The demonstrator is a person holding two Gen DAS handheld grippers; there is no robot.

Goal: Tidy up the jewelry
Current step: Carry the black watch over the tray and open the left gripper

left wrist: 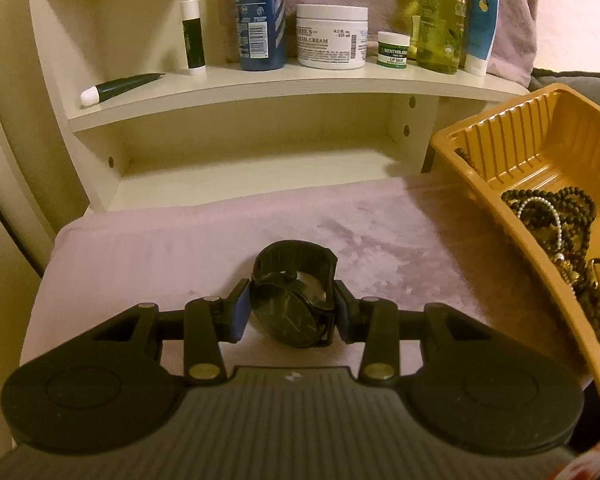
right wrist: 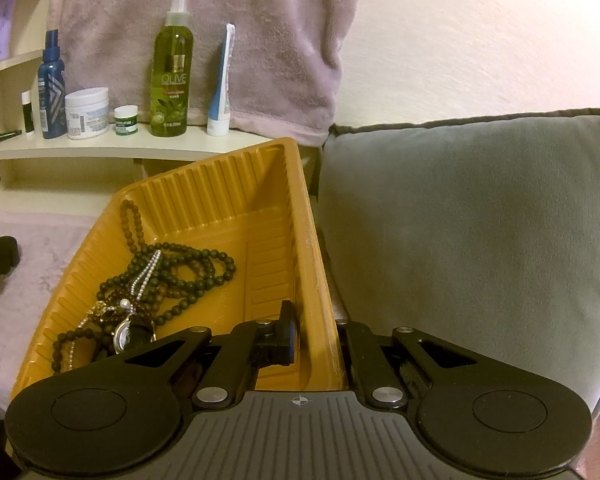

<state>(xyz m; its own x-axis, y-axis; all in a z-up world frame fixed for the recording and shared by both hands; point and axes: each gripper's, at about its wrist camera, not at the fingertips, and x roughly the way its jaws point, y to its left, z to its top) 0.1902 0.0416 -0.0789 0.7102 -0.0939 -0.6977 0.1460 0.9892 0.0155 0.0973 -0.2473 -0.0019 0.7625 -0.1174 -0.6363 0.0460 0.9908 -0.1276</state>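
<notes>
Jaws of left gripper (left wrist: 291, 312) closed on black watch (left wrist: 290, 306), blue pads pressed against case on one side and band on the other, dial tilted toward camera, band looping up behind. Watch low over pink cloth (left wrist: 160, 248), whether touching or just lifted cannot tell. Jaws of right gripper (right wrist: 318, 342) pinched tight on wall of orange tray (right wrist: 220, 184), one finger (right wrist: 286, 332) inside tray, the other outside rim against grey cushion (right wrist: 460, 220). Tray tilted, ribbed walls, resting between cloth and cushion. Inside tray: tangled dark bead strands (right wrist: 180, 276), one loop trailing toward far corner, white pearl strand (left wrist: 540, 210) across them, some silver and gold pieces nearer the gripper, too tangled to sort out. Tray just right of watch in left wrist view, apart from it. Behind cloth, cream shelf unit (left wrist: 260, 84) with lower bay. On shelf, left to right: dark tube (left wrist: 120, 86) lying flat, upright stick with white cap (left wrist: 193, 40), blue bottle (left wrist: 260, 16), white cream jar (left wrist: 332, 36), small green jar (left wrist: 394, 49), olive-green spray bottle (right wrist: 172, 68), blue-and-white tube (right wrist: 222, 88) standing on its cap. Pink towel (right wrist: 260, 32) hanging behind bottles.
</notes>
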